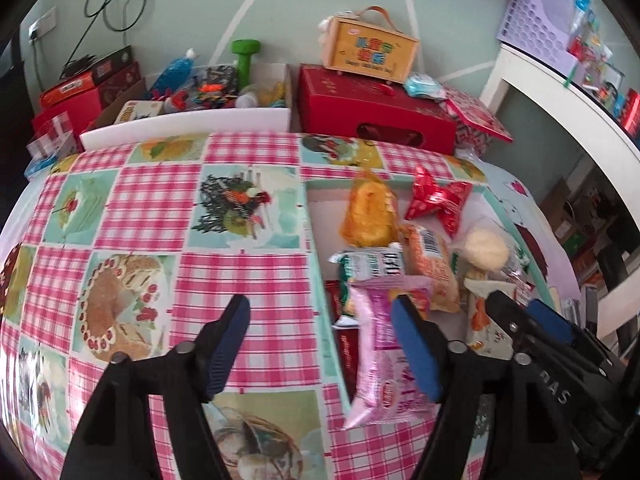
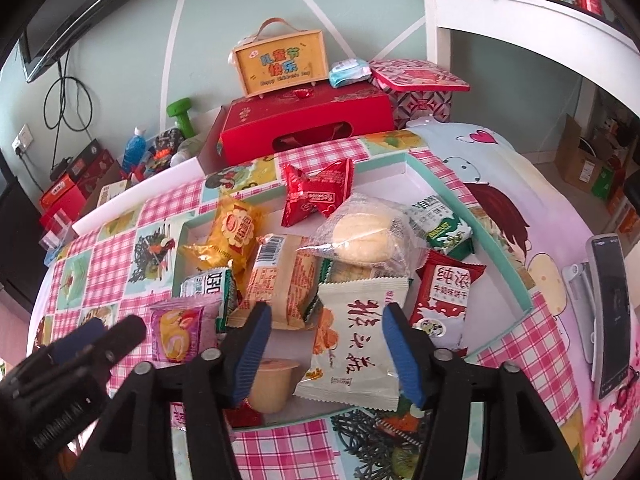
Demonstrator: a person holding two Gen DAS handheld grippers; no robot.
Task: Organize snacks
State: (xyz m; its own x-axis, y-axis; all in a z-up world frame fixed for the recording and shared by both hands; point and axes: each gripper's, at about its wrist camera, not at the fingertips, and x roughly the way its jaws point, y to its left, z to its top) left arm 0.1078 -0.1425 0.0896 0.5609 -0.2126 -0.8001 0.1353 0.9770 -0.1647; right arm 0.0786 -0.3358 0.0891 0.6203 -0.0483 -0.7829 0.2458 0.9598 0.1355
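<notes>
Surface: checked pink cloth (image 1: pixel 152 200) covers the counter; green wall, red gift box (image 2: pixel 308 128) at the far edge.
Landmark: shallow tray (image 2: pixel 496 240) with a teal rim, on the cloth.
Snacks: piled inside the tray. Red twisted packet (image 2: pixel 316 196) at the far end; yellow packet (image 2: pixel 236 232) along the left wall; clear-wrapped round cake (image 2: pixel 364 232) mid-tray; white packet (image 2: pixel 352 344) and jelly cup (image 2: pixel 272 380) at the near end.
Pink packet (image 1: pixel 380 360): lies over the tray's near left rim, half out.
Left tool (image 1: pixel 320 348): jaws wide, nothing gripped; right pad in front of the pink packet, left pad over bare cloth outside the tray.
Right tool (image 2: pixel 324 348): jaws partly apart, white packet between them; pads do not appear to press it.
Pose: both tools tilt steeply down toward the tray's near end, side by side, close together.
Step, judged: placing snacks into the tray.
Technique: lift clear before moving sideways, so pads do not drag wrappers; nudge the pink packet fully inside the rim.
</notes>
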